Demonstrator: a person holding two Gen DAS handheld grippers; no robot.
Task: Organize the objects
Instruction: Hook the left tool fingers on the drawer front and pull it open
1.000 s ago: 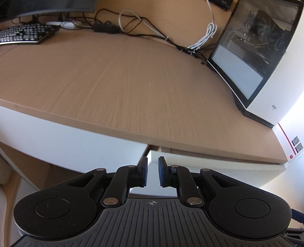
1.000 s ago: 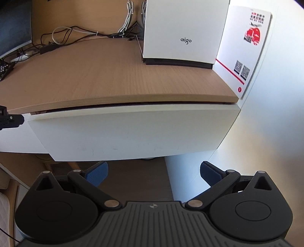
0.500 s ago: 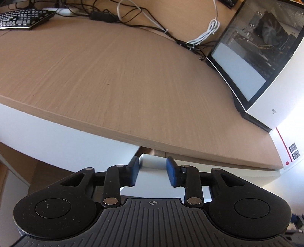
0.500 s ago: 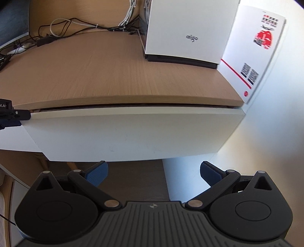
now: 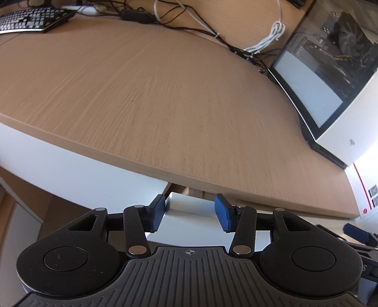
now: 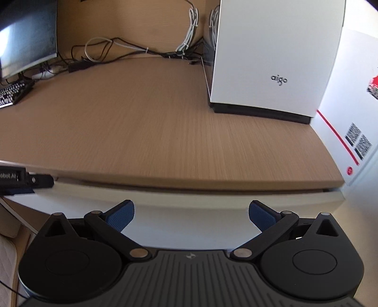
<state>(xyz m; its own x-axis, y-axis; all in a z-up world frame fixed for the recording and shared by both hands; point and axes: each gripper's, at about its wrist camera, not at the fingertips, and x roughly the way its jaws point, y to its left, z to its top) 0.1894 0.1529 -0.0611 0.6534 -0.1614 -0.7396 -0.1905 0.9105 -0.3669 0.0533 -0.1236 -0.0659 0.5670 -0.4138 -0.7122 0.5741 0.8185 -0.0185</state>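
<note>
- Drawer [image 5: 189, 207] sits under the wooden desktop [image 5: 165, 94], front pulled slightly out, its left corner between the left gripper [image 5: 189, 212] pads; jaws opening, pressing on nothing
- Right gripper [image 6: 191, 212] faces the drawer front, jaws wide apart, empty
- White computer case [image 6: 271, 59] stands on the desktop's right; keyboard [image 5: 30, 21] far left

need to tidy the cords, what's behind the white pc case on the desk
Behind the white pc case, bundled white cables hang by the back panel and black cords trail across the desk. Where they plug in is hidden by the case.
</note>
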